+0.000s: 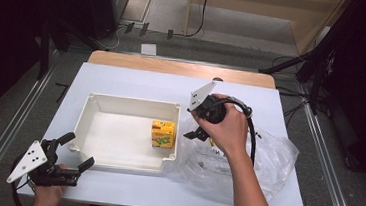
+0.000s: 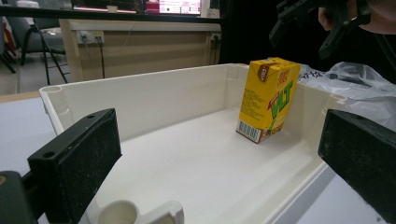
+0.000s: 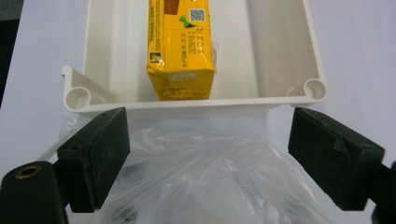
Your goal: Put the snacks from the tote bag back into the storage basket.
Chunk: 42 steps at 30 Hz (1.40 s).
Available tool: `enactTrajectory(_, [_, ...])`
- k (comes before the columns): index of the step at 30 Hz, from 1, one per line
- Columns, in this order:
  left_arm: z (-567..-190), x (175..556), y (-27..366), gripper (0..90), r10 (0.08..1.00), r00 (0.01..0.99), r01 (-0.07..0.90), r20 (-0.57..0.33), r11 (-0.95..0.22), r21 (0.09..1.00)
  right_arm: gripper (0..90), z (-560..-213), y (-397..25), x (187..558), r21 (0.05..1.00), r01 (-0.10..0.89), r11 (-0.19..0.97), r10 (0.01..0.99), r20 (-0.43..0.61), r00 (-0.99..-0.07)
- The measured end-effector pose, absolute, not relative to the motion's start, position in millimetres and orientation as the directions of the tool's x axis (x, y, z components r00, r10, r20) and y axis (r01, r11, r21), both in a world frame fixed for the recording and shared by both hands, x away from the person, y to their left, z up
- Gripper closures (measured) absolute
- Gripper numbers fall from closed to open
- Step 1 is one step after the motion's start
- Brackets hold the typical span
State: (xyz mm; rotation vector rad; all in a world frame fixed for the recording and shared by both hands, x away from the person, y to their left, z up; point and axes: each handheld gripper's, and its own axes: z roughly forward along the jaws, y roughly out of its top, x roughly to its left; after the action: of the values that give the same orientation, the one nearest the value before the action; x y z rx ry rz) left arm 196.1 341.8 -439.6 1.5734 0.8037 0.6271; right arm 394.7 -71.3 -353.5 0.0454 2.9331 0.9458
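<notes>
A yellow drink carton [image 1: 162,134] stands upright in the white tray [image 1: 131,100], against its right wall. In the left gripper view the carton [image 2: 268,100] leans slightly near the tray's far wall [image 2: 154,100]. My left gripper [image 1: 77,150] is open at the tray's front-left corner, with nothing between its jaws [image 2: 217,135]. My right gripper [image 1: 196,133] is open and empty just right of the tray, over a clear plastic bag [image 1: 271,161]. Along its jaws [image 3: 208,154] I see the bag [image 3: 205,186] below and the carton [image 3: 181,46] beyond the tray rim [image 3: 196,103].
The tray and bag lie on a white sheet [image 1: 137,81] over a wooden table [image 1: 174,67]. The crumpled bag [image 2: 359,86] spreads toward the table's right edge. The right gripper [image 2: 322,23] hangs above the tray's far side in the left gripper view.
</notes>
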Motion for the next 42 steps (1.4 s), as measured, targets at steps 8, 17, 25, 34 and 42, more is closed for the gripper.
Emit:
enactTrajectory(8, [-440,196,342,0.0,0.786,0.616,0.149,-0.044,-0.061,0.987,14.0,-355,-84,392,0.584,0.027,0.811,0.072,-0.053,-0.996])
enactTrajectory(17, [-440,196,341,0.0,0.787,0.615,0.150,-0.045,-0.061,0.987,14.1,-357,-98,389,0.590,0.036,0.806,0.087,-0.059,-0.994])
enactTrajectory(25, [-440,196,341,0.0,0.787,0.616,0.149,-0.043,-0.063,0.987,14.1,-358,-106,387,0.595,0.044,0.802,0.100,-0.061,-0.993])
enactTrajectory(34, [-440,196,342,0.0,0.786,0.616,0.151,-0.043,-0.064,0.986,14.1,-363,-118,385,0.596,0.065,0.800,0.121,-0.055,-0.991])
enactTrajectory(42, [-440,196,343,0.0,0.789,0.613,0.152,-0.048,-0.058,0.987,14.1,-366,-131,381,0.603,0.082,0.794,0.142,-0.053,-0.988])
